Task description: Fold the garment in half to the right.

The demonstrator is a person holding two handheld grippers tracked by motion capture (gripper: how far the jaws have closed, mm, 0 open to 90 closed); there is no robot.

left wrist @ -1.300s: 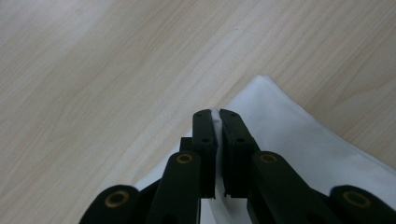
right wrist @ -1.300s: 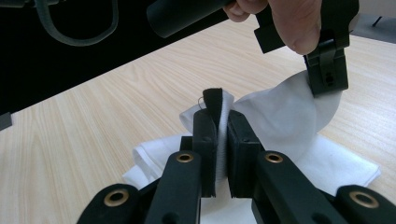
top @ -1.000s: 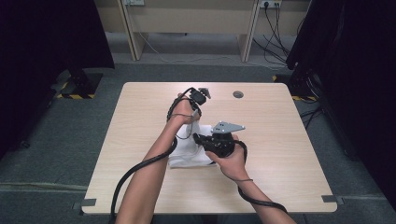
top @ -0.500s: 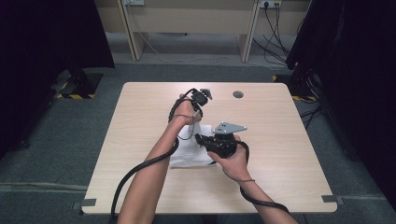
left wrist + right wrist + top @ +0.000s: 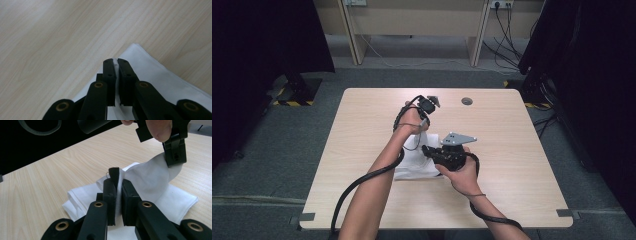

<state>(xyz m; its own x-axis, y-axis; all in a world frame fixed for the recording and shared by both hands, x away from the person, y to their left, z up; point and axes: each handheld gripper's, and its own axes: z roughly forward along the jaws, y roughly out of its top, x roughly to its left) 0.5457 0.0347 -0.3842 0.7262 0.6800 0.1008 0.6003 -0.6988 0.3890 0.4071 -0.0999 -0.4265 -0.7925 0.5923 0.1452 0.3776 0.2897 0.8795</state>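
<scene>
two grippers clamped on white cloth, wooden table

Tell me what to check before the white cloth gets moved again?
1. Left hand-held gripper shut on the white cloth: ok.
2. Right hand-held gripper shut on a cloth edge: ok.
3. Cloth lifted between the two grips while the rest lies on the table: ok.
4. Bare tabletop around the cloth to lay it down: ok.
5. Each grip holds just one layer: cannot tell.
</scene>
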